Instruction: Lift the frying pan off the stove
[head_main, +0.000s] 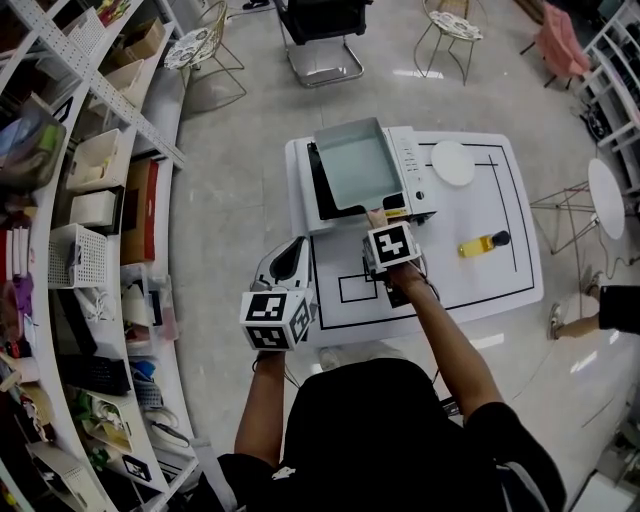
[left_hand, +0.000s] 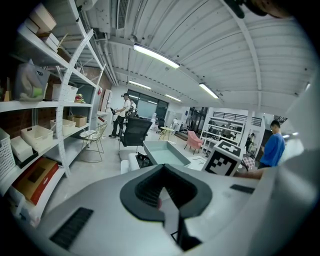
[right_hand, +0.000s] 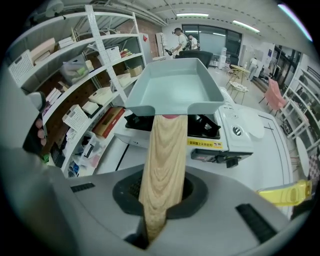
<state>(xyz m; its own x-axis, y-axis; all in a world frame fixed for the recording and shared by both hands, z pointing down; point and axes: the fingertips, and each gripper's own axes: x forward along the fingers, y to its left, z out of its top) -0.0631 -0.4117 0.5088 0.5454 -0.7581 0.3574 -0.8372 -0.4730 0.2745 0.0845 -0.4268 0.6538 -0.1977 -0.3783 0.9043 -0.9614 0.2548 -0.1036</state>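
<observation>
Right tongs (right_hand: 161, 197) are clamped on the wooden handle (right_hand: 162, 150) of the frying pan (right_hand: 172, 85), which sits on the stove (right_hand: 225, 132), so we judge the grip done and the lift not yet made, while our left tongs (left_hand: 167, 200) wait closed and empty, short of the stove.

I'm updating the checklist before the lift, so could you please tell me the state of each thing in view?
frying pan: empty, resting on the stove, not yet lifted.
wooden handle: clamped in the right tongs.
right tongs: shut on the wooden handle.
left tongs: shut, empty, held off to the side of the stove.
stove: pan on top; flame cannot be told.
yellow bottle: lying on its side.
</observation>
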